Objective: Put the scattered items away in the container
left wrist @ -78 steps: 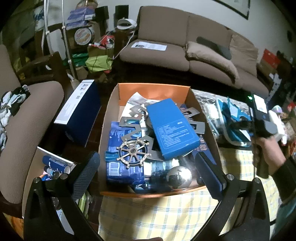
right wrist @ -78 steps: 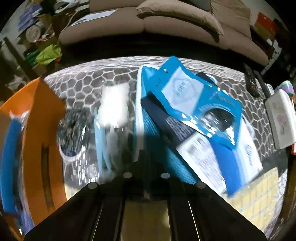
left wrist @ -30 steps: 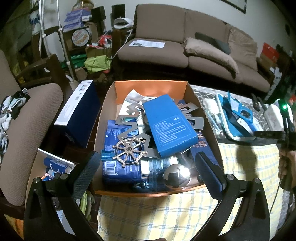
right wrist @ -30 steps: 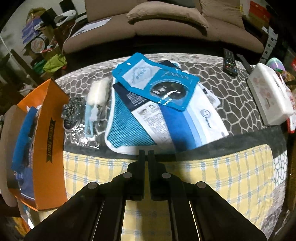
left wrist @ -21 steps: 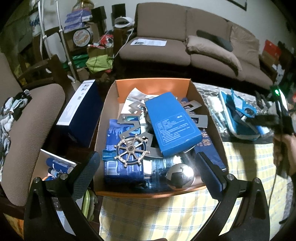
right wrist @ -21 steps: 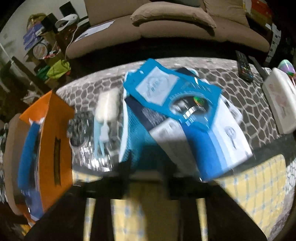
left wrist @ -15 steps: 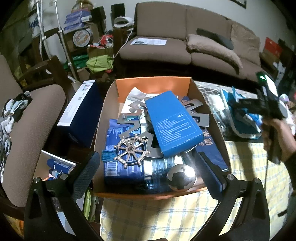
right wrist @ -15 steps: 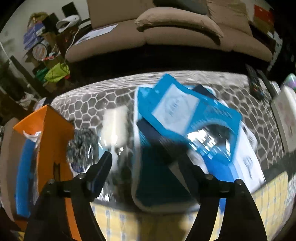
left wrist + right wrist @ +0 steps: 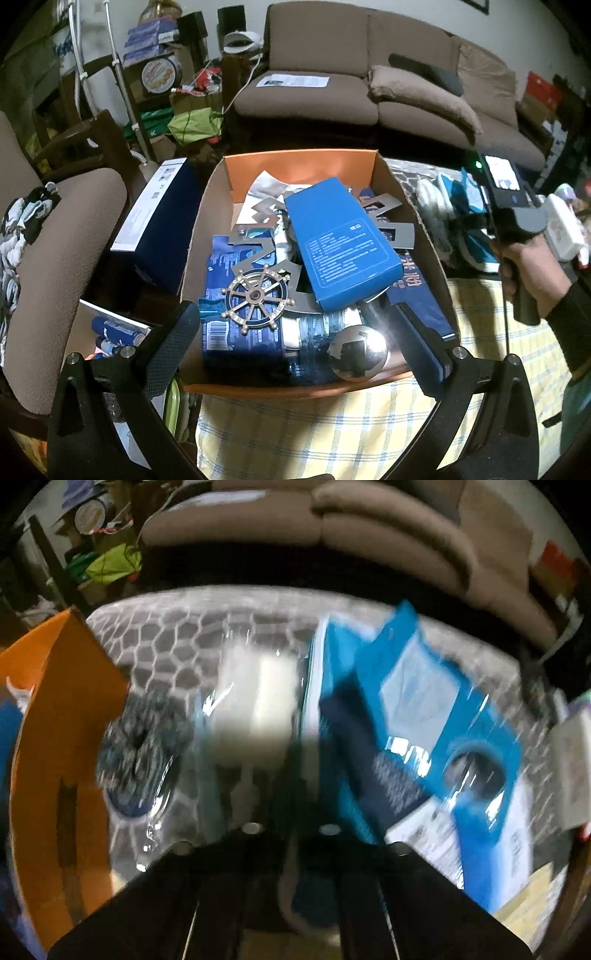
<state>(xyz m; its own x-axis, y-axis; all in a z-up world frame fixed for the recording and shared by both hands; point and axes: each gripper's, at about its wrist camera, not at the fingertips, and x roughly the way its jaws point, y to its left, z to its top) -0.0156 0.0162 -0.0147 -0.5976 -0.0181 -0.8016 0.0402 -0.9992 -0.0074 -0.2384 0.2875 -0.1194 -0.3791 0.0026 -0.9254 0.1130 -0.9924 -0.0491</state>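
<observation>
The orange-lined cardboard box [image 9: 299, 166] is heaped with a blue carton [image 9: 340, 243], a ship's-wheel ornament [image 9: 255, 295], a chrome ball [image 9: 358, 352] and metal cut-outs. My left gripper [image 9: 291, 314] hangs open over the box's near edge, holding nothing. To the right of the box lie a grey scrubber [image 9: 144, 734], a white roll in clear wrap [image 9: 258, 709], a blue mesh pouch [image 9: 325, 664] and a blue packet [image 9: 424, 701]. My right gripper [image 9: 291, 812] points down at the gap between roll and pouch. Its jaws are closing and stand together. Blur hides whether they pinch anything.
A navy carton [image 9: 155, 229] leans against the box's left side, beside an armchair [image 9: 55, 240]. A brown sofa [image 9: 369, 74] runs along the back. A yellow checked cloth [image 9: 332, 424] covers the near table. A white tissue box [image 9: 576, 757] sits far right. A hand [image 9: 524, 266] holds the right gripper.
The right gripper swung left and down toward the roll and mesh pouch, opened wide on the way and closed again. The left gripper stayed over the box.
</observation>
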